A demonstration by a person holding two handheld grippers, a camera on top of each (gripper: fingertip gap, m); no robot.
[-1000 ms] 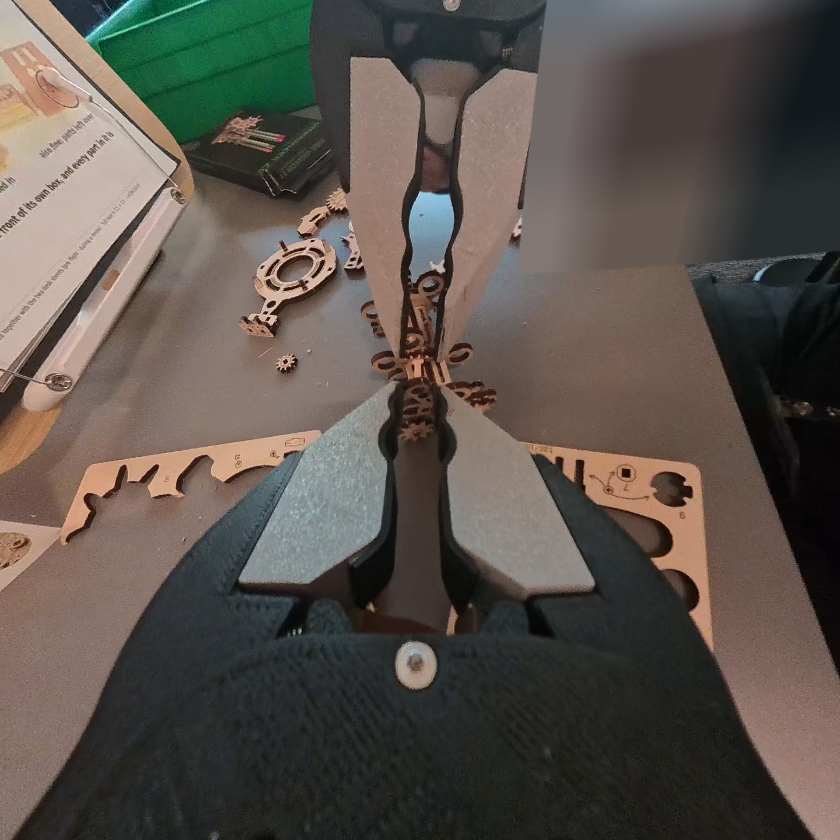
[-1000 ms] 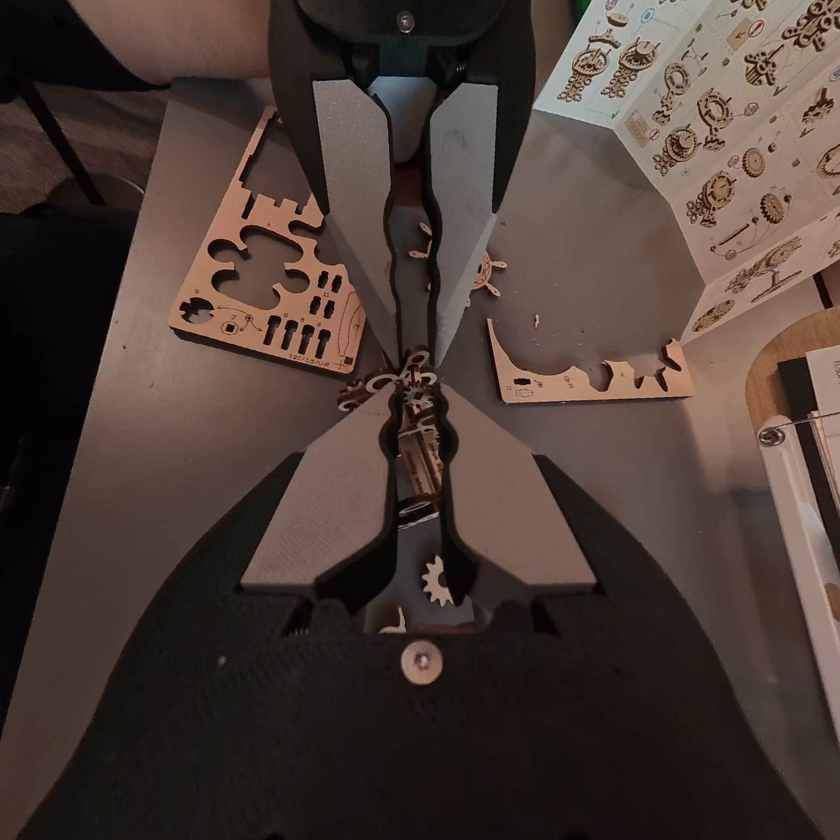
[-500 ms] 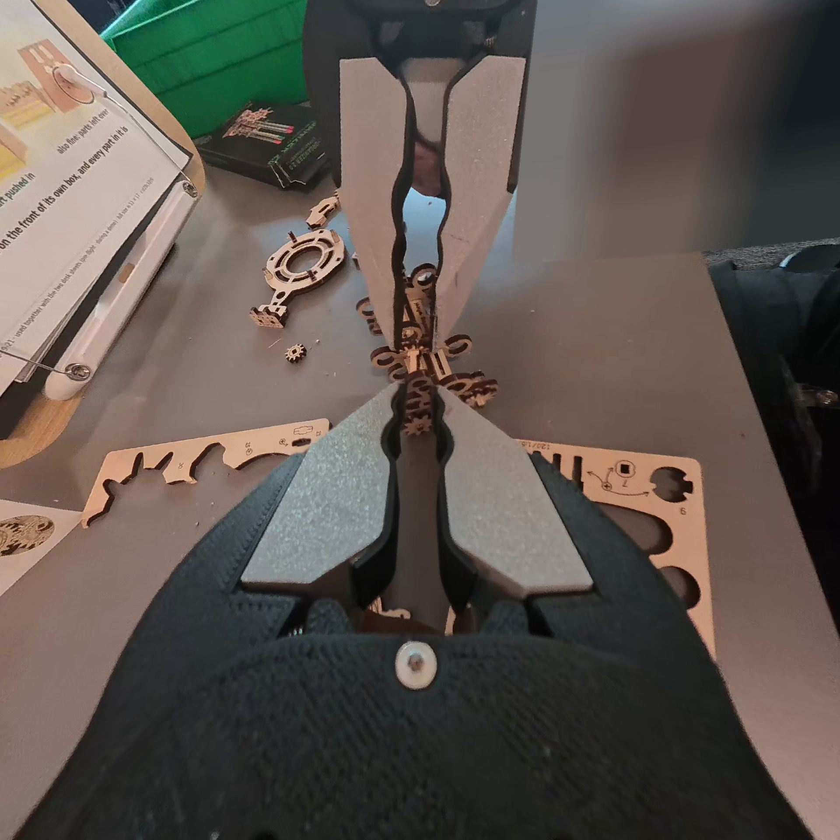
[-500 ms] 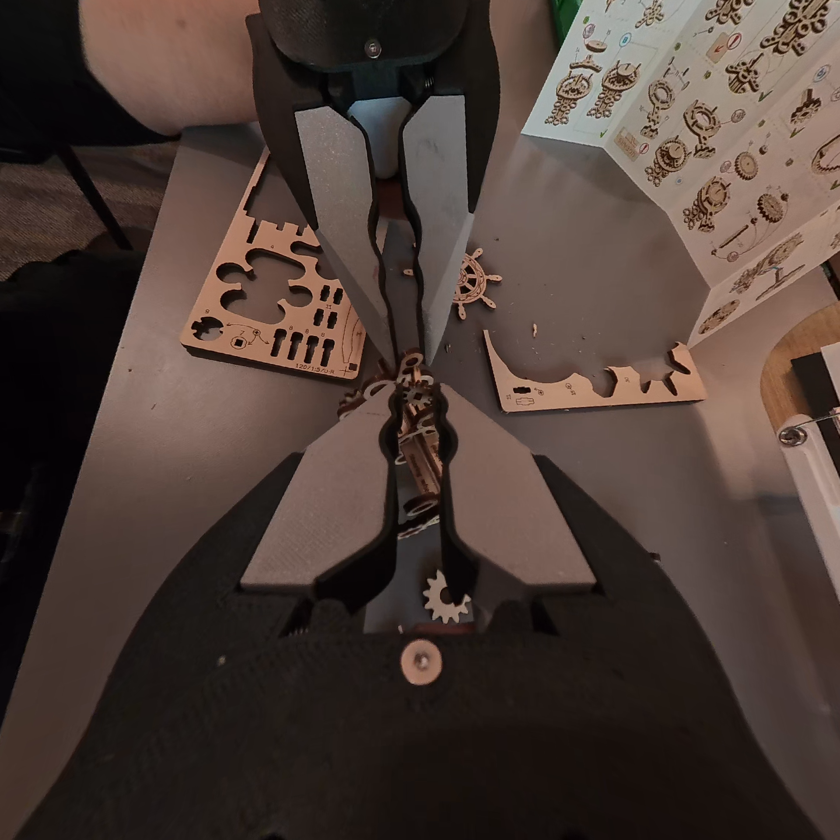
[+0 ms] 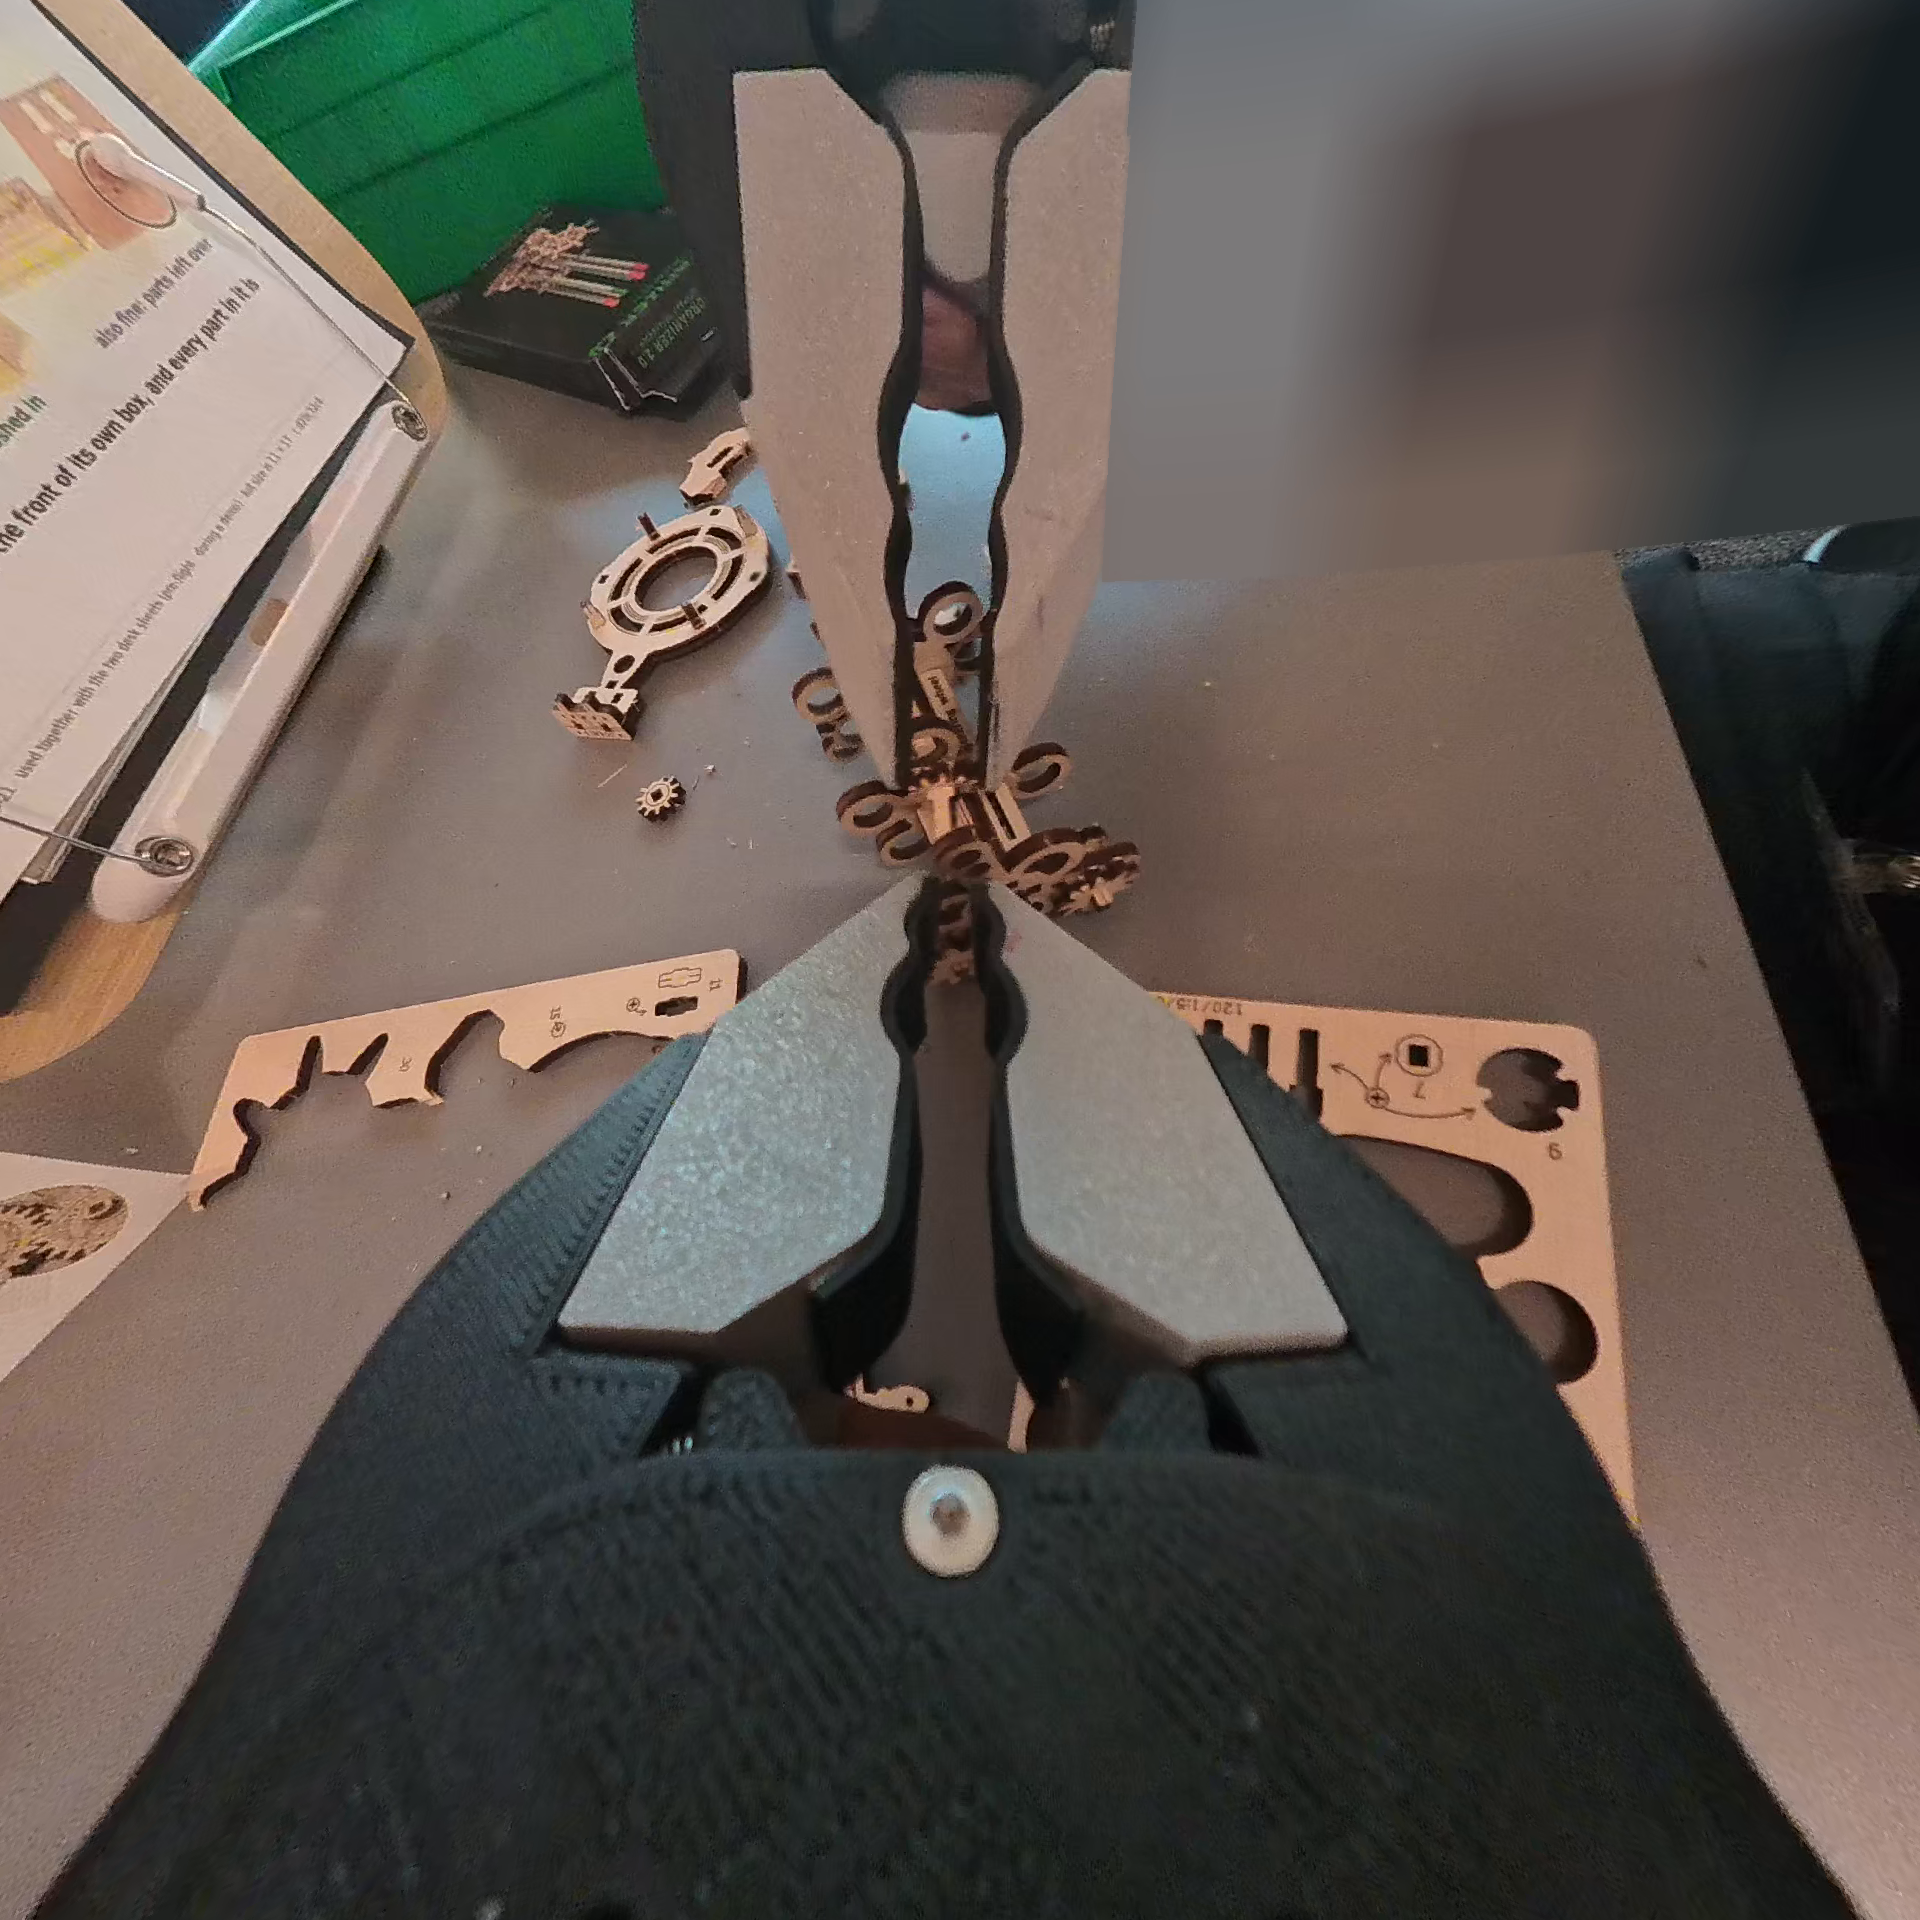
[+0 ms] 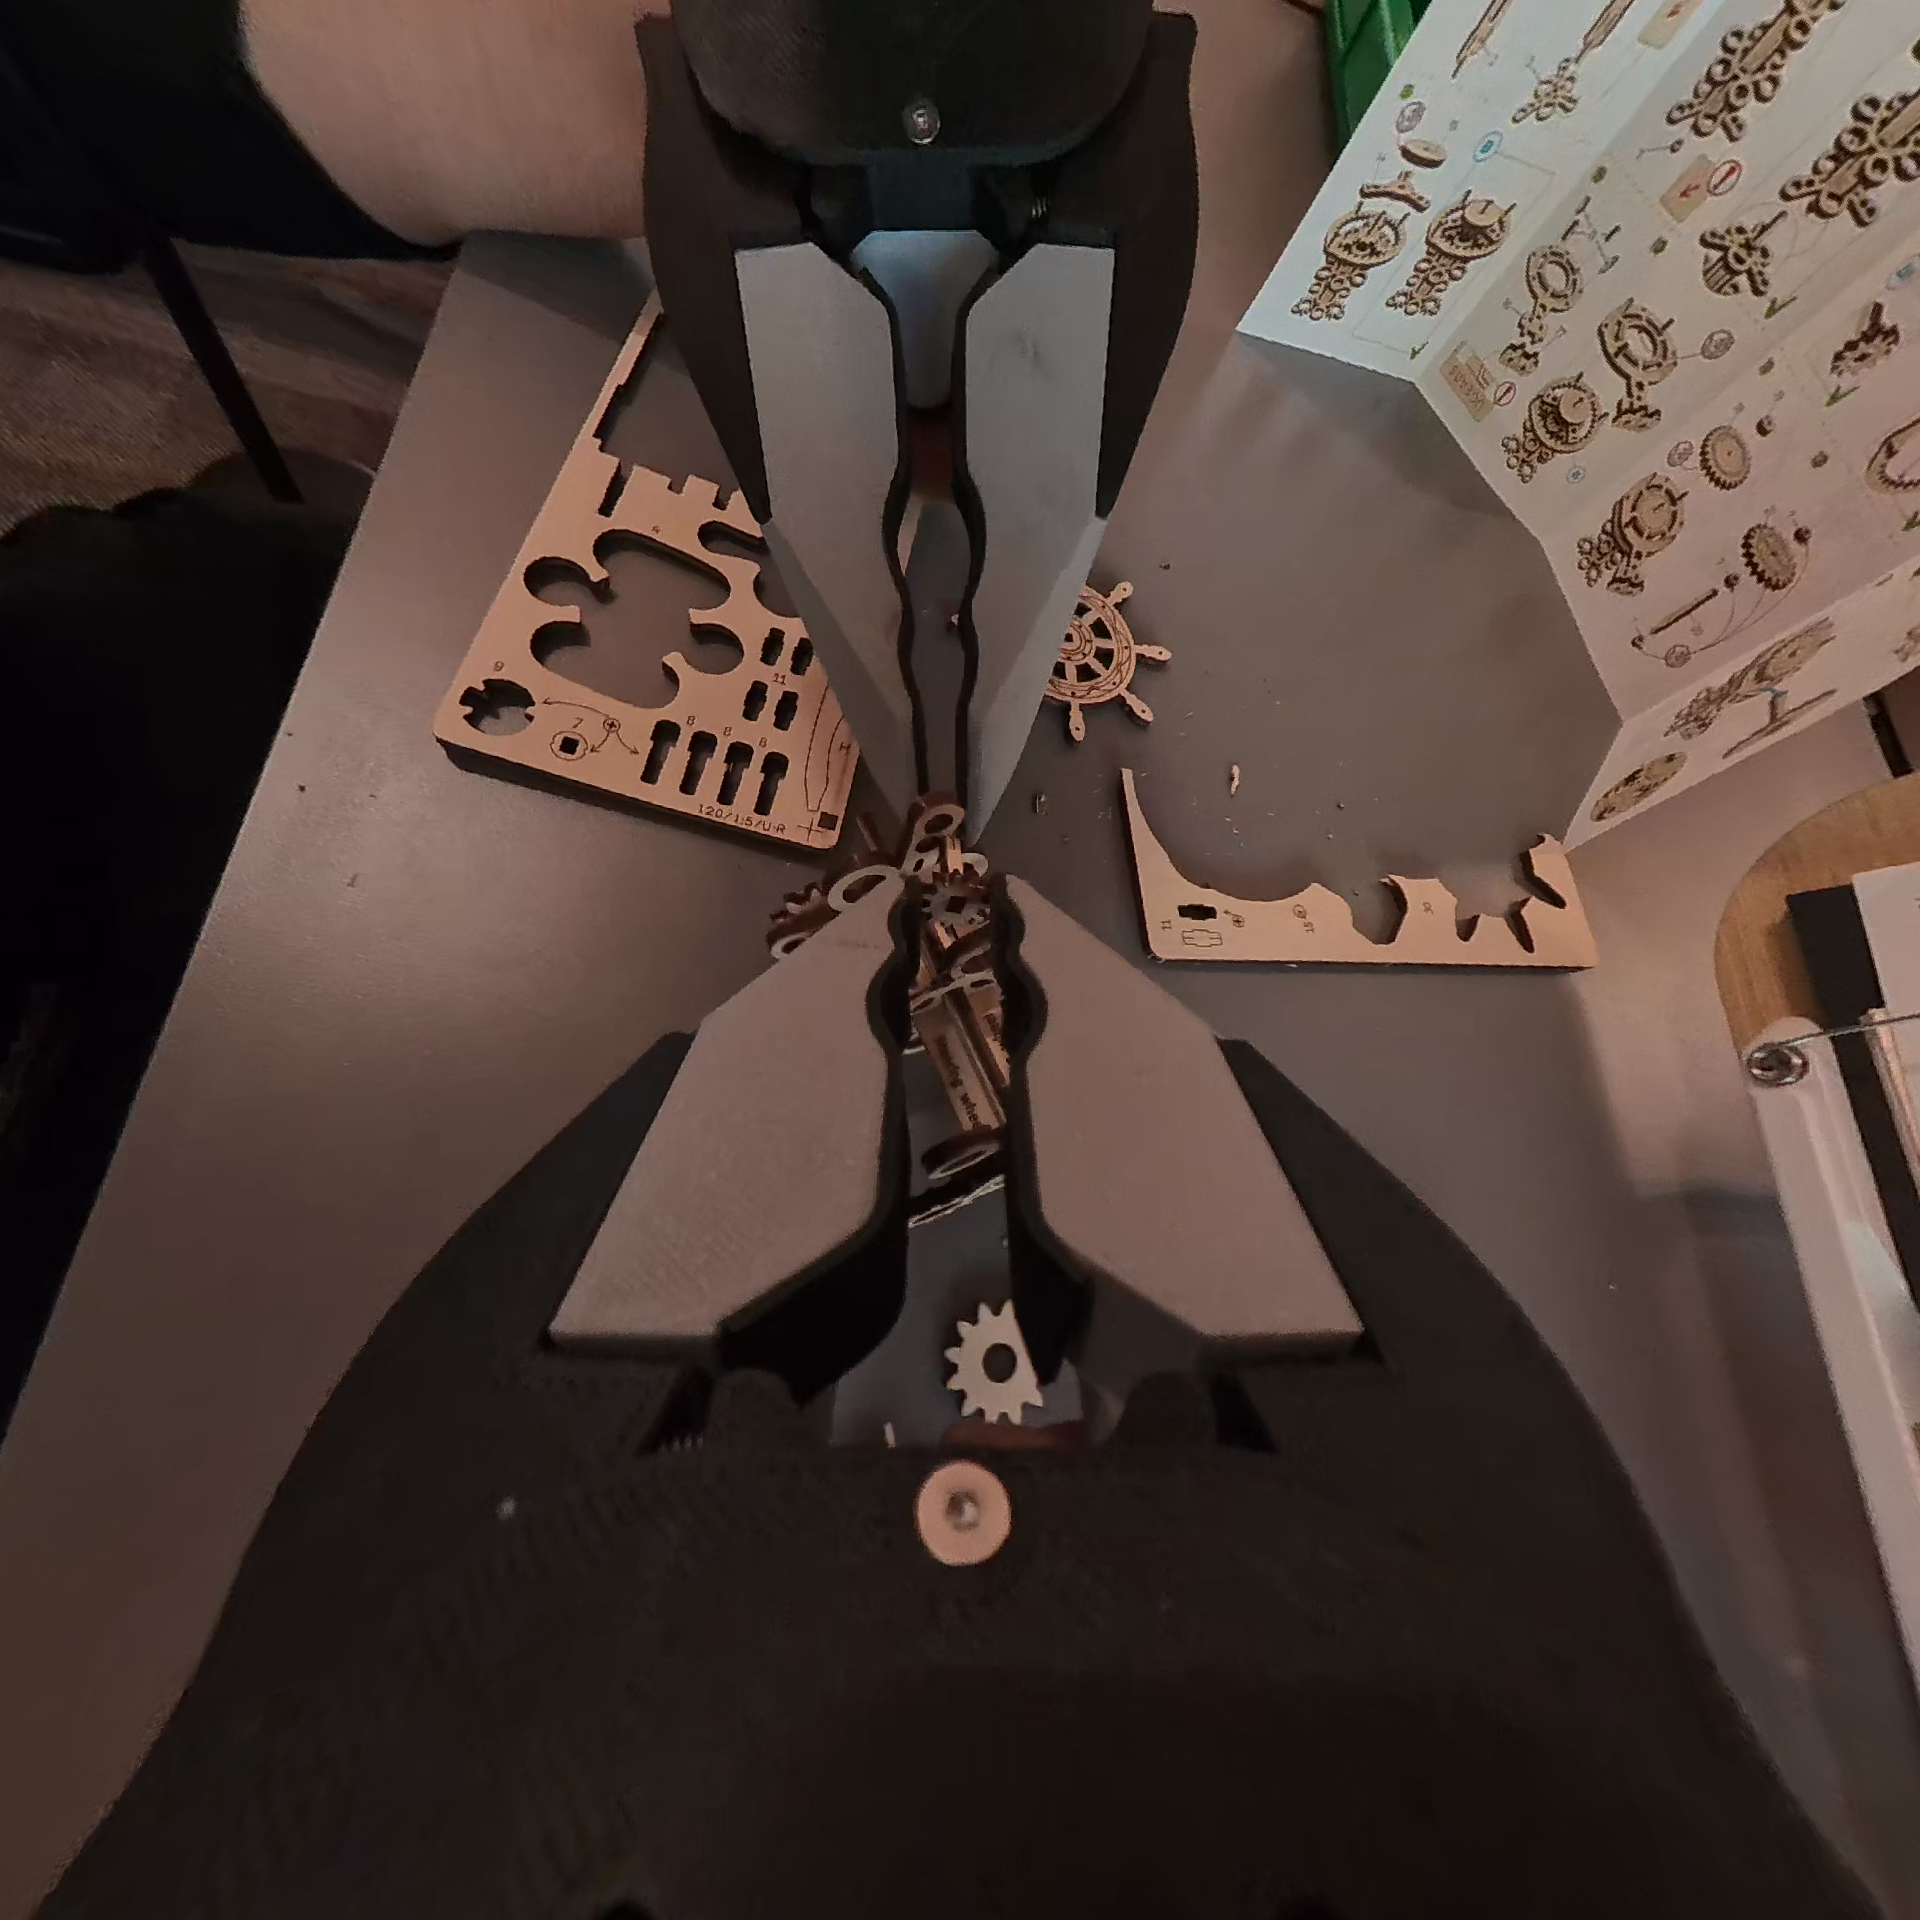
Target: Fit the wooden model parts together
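Observation:
A small wooden model assembly point(image 5: 982, 831) of looped plates and tiny gears hangs just above the grey table, between the two grippers, which meet tip to tip. My left gripper point(image 5: 951, 899) is shut on the near end of it. In the left wrist view my right gripper point(image 5: 940, 764) comes from the far side, shut on the other end. In the right wrist view my right gripper point(image 6: 945, 888) is shut on a wooden shaft part point(image 6: 961, 1049) of the assembly. The left gripper point(image 6: 940, 805) comes in opposite it.
On the table lie a ring-shaped part point(image 5: 675, 592), a small gear point(image 5: 658, 800), a ship's wheel point(image 6: 1101, 660), another gear point(image 6: 992, 1371) and two punched-out sheets point(image 5: 468, 1049) point(image 6: 644, 675). An instruction leaflet point(image 6: 1662, 364) stands right. A document stand point(image 5: 156, 416), a black box point(image 5: 582, 301) and a green bin point(image 5: 436, 125) stand left. The grippers are tip to tip, or close to it.
Both grippers stay shut on the assembly. They have shifted slightly, and more of the left gripper's body now shows in the right wrist view.

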